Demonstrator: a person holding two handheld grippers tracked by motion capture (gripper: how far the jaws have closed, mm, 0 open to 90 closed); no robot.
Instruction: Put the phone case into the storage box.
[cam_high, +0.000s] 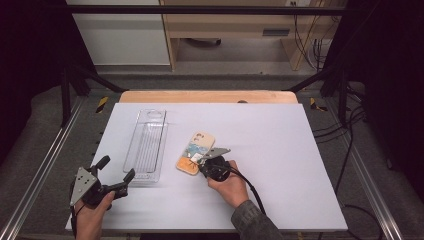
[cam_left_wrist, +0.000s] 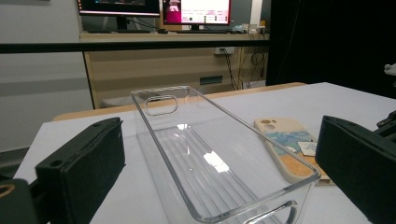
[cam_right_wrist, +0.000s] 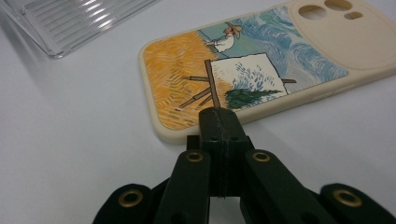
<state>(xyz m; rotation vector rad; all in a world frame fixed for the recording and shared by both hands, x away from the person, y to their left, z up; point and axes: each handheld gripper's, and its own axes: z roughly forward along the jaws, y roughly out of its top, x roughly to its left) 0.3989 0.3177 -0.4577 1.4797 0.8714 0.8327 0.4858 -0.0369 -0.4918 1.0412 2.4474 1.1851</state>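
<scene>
Phone case (cam_high: 195, 152) lies flat mid-table, right of clear tray (cam_high: 147, 145). Likely light, flexible, slick; take it by a long edge. Right hand-held gripper (cam_right_wrist: 218, 115) closed, empty, tips at its near edge; left hand-held gripper (cam_high: 116, 174) wide.

the near edge of the phone case (cam_right_wrist: 243, 65) is hidden behind the closed right tongs (cam_right_wrist: 218, 116); the clear tray (cam_right_wrist: 70, 23) beyond them is cut off by the frame.

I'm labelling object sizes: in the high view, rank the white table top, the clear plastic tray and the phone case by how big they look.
1. White table top
2. Clear plastic tray
3. Phone case
</scene>
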